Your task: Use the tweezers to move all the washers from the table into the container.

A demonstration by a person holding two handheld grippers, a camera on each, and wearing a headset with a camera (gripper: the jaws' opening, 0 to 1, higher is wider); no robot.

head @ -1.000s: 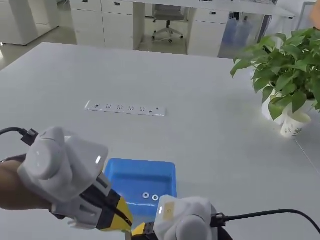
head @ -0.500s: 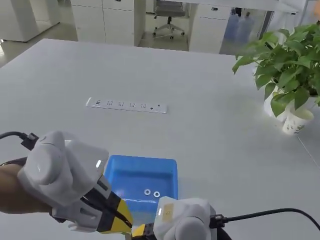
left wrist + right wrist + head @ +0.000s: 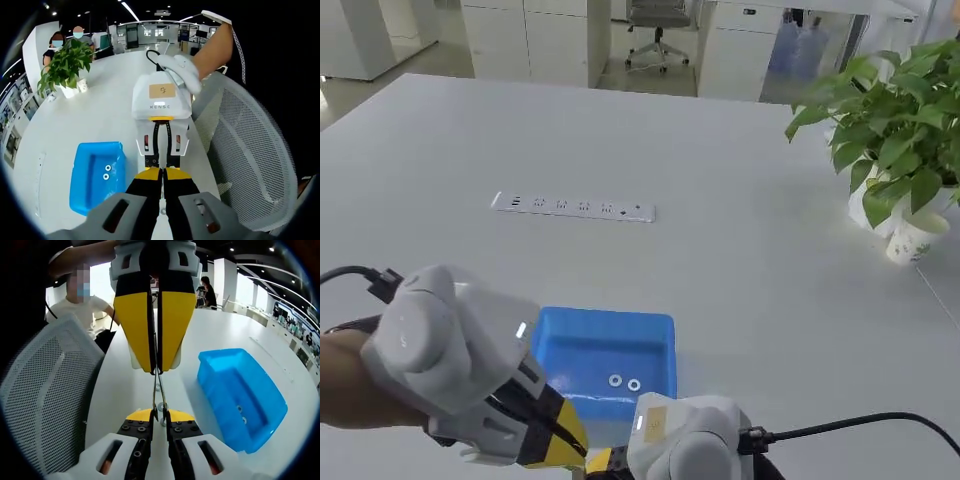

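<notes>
Two washers (image 3: 616,381) lie in the blue container (image 3: 560,345), which stands on the white table (image 3: 720,200) just beside my grippers. Under the tweezers (image 3: 157,385) I make out what looks like a loose washer (image 3: 161,407) on the table, so I judge the job part done, with at least that one left. My left gripper (image 3: 162,172) is clamped narrow on the tweezers' body. My right gripper (image 3: 160,416) is pinched close about their tips.

Tweezers (image 3: 154,387) tips too small to make out; plant (image 3: 900,110) cut by right edge
</notes>
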